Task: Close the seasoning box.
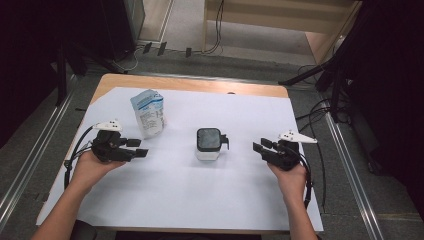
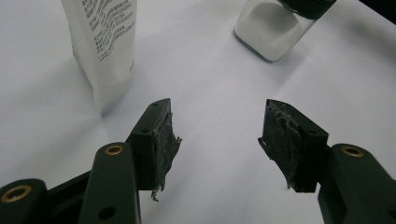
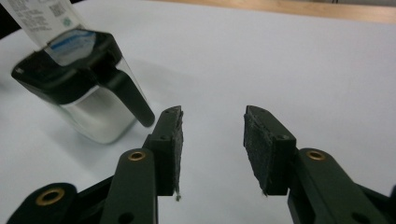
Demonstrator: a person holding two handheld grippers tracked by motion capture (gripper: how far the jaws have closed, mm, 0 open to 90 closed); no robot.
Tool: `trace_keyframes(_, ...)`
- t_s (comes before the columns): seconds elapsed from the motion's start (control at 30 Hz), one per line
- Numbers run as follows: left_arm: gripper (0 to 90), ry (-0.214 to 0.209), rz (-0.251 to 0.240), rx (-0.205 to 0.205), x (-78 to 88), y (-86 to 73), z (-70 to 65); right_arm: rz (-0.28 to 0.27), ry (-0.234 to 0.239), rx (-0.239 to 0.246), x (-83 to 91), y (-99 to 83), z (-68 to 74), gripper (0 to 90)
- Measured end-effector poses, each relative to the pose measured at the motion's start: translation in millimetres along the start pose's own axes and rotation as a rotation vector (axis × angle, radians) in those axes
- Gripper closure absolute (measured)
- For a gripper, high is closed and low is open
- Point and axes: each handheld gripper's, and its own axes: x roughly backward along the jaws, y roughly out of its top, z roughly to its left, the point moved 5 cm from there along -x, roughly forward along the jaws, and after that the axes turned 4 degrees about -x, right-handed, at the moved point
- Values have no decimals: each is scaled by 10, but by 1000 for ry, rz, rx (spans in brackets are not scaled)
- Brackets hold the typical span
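While jar (image 1: 208,144) stands upright, handle toward right gripper (image 1: 261,148) | both jaws spread, empty.

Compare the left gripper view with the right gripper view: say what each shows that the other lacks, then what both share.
Left gripper view: the left claw, open over bare white sheet, with the pouch's white printed lower body standing ahead on its left.

Right gripper view: the right claw, open with nothing between its pads, the jar's black lid and lever, and the wooden table edge.

Both: the clear jar, the pouch and the sheet.
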Motion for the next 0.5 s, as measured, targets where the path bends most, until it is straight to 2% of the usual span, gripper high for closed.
trace_keyframes(0.17,441,12,-4,5,-24,-13,33,-18,-15,-24,59,-114,-39,566)
trace_keyframes(0.5,441,9,-10,7,-38,-20,61,-21,-28,-25,43,-131,-59,559)
